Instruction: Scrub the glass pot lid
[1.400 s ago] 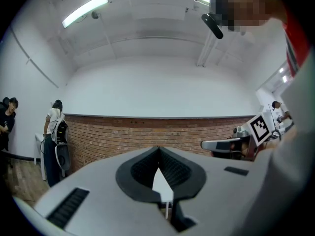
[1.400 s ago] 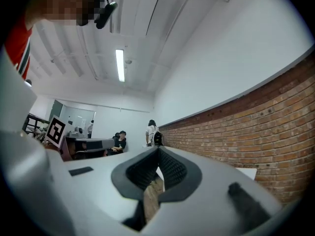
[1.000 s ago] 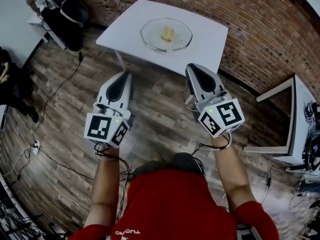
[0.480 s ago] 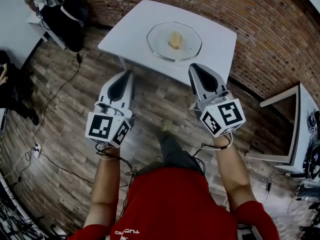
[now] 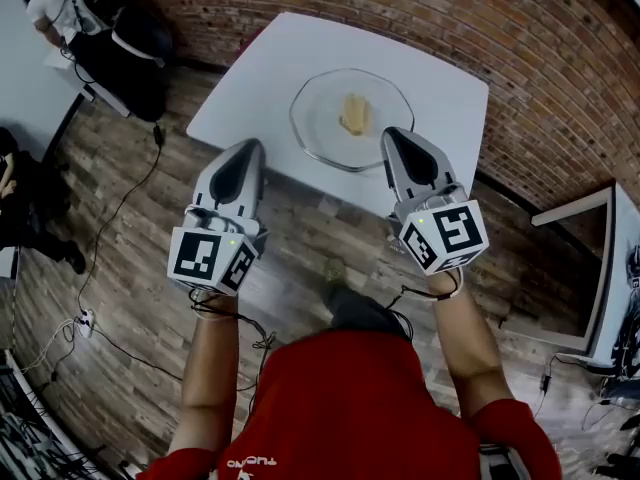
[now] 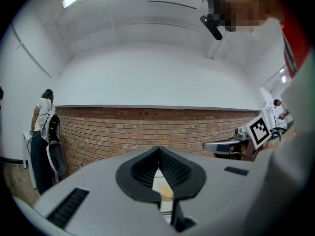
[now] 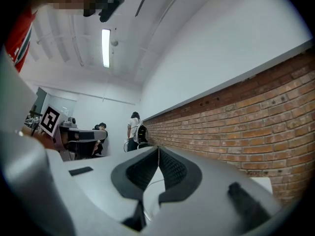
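While both move in, glass pot lid (image 5: pixel 320 108) on desk (image 5: pixel 265 68) sits nearer than a second ago, just ahead of the right fingers (image 5: pixel 405 163) | left gripper (image 5: pixel 250 148), right gripper (image 5: pixel 392 135): fingers closed, empty | scrub not started

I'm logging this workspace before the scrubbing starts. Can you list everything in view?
glass pot lid: one, clear, lying flat on the table
sponge: one, yellow, on the middle of the lid
table: one, white, beside the brick wall
brick wall: one, red-brown, behind the table
second table: one, white, far right
wooden floor: brown planks, below everything
cables: several, dark, on the floor at left
bystanders: two, one in white, one in dark, upper left
left gripper: one, grey, jaws shut, empty, short of the table
right gripper: one, grey, jaws shut, empty, at the table's near edge
shirt: one, red, on the person
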A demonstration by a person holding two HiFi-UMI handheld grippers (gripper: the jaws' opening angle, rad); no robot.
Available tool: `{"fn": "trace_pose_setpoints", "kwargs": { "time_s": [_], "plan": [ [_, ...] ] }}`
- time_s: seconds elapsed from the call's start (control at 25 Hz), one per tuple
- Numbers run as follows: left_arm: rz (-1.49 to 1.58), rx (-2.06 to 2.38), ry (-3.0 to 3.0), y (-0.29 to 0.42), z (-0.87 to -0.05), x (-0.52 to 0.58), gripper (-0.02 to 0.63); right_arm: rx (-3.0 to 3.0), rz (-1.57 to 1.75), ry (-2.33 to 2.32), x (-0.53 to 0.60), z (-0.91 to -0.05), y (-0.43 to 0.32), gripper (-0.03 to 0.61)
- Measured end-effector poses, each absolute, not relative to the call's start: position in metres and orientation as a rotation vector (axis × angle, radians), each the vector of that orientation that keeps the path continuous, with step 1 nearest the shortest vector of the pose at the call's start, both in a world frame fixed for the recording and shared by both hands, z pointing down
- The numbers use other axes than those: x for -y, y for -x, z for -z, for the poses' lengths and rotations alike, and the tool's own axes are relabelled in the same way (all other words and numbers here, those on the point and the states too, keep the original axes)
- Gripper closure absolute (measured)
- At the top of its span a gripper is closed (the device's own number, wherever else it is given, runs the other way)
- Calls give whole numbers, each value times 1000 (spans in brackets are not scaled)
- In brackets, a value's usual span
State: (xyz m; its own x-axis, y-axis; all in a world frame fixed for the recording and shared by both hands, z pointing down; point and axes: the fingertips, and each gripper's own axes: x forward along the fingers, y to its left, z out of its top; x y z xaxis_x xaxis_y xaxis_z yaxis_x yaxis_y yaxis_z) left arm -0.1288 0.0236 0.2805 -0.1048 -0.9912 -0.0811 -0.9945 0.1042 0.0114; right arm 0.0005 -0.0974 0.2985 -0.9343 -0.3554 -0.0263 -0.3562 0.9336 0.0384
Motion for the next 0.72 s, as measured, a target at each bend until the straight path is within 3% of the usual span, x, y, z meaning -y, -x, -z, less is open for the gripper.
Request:
{"fn": "trace_pose_setpoints", "kwargs": {
  "time_s": [0.72],
  "plan": [
    [-69,-2240,2188,225,-292,135,597,-3111,-144,657,227,-304,99,548]
  ]
}}
